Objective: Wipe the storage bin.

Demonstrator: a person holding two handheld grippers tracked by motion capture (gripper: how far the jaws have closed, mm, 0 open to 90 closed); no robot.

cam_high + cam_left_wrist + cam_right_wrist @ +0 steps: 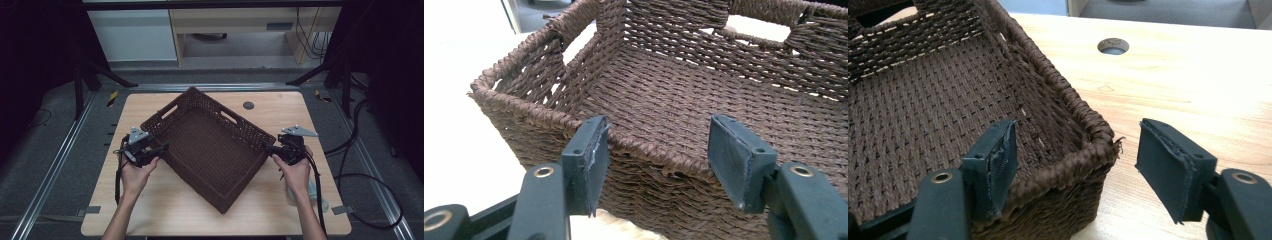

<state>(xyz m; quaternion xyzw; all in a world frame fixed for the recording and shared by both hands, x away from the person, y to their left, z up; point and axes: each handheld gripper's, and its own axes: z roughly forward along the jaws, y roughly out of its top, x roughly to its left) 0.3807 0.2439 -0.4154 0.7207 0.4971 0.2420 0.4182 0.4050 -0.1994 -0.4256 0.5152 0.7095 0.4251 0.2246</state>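
A pale wooden table (165, 210) is standing in a dim room, dark floor and metal rails lying around it and light cabinets sitting behind. A dark brown woven basket (210, 150) is sitting empty near the table's middle, turned at an angle so one corner is pointing toward the person — cut-out handles are showing in its walls. A small round hole (248, 105) is showing in the tabletop beyond it.

The left gripper (161, 148) is resting at the basket's left rim. In the left gripper view its jaws are standing wide apart, the braided rim (649, 150) running across between them; the left pad (591, 162) is lying close against the weave, the other standing clear, so nothing is being pinched.

The right gripper (270, 149) is sitting at the basket's right corner. In the right gripper view its jaws are gaping wide too — one pad (998, 165) is hanging inside the basket by the corner (1098, 135), the other is hovering over bare table outside, off the weave.
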